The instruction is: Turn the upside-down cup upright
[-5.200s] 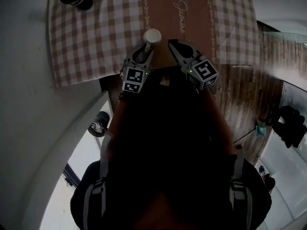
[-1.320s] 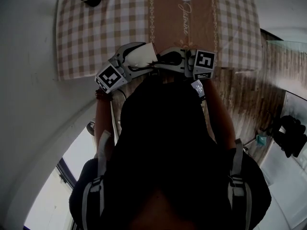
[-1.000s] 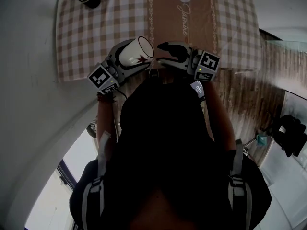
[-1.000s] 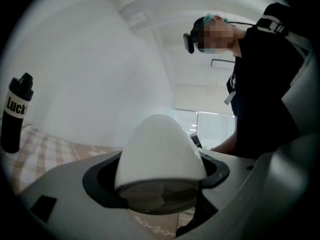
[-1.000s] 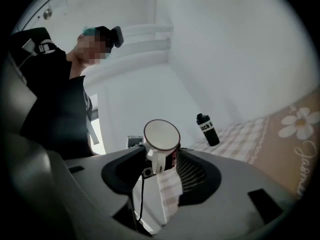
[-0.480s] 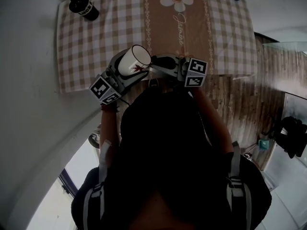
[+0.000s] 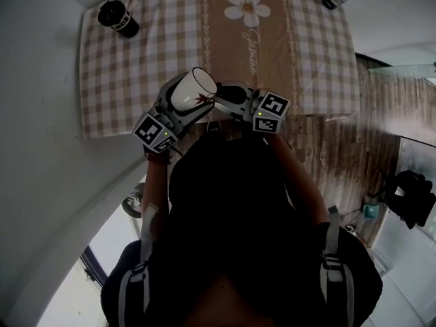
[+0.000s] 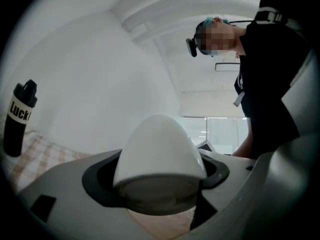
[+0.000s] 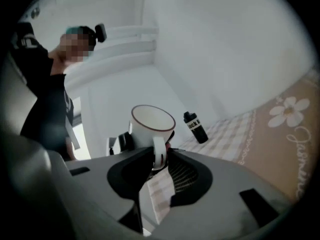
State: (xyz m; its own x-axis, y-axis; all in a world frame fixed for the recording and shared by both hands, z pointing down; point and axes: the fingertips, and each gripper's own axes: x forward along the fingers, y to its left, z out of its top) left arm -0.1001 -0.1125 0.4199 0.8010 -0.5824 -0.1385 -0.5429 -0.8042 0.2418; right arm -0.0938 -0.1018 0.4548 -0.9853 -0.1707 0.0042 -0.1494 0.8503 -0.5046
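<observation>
While clamping the white mug (image 7: pixel 193 90) round its body with the left gripper (image 7: pixel 182 101), held it clear of the cloth-covered desk (image 7: pixel 136 67), leaning with the mouth up and away and the base toward that gripper's own camera. Caught the mug's handle (image 9: pixel 158 154) between the jaws of the right gripper (image 7: pixel 225 95), set narrow, pads seemingly touching both sides of the loop; had just eased those jaws a little wider with the handle between them. Judged the turn mostly made, the rim not yet level and the setting-down outstanding. Needed one firm hold, not two fighting each other: best either to rely on the body clamp and let the handle pivot loosely, or to pass the weight to the handle before loosening the body. Called for levelling the rim first, then lowering straight to a flat landing on the desk, and only then parting the jaws. Risked a slip on smooth glazed ceramic, or a twist about the thin handle, if released too soon. Found the black bottle (image 7: pixel 117 18) well apart at the far corner, no obstacle.
</observation>
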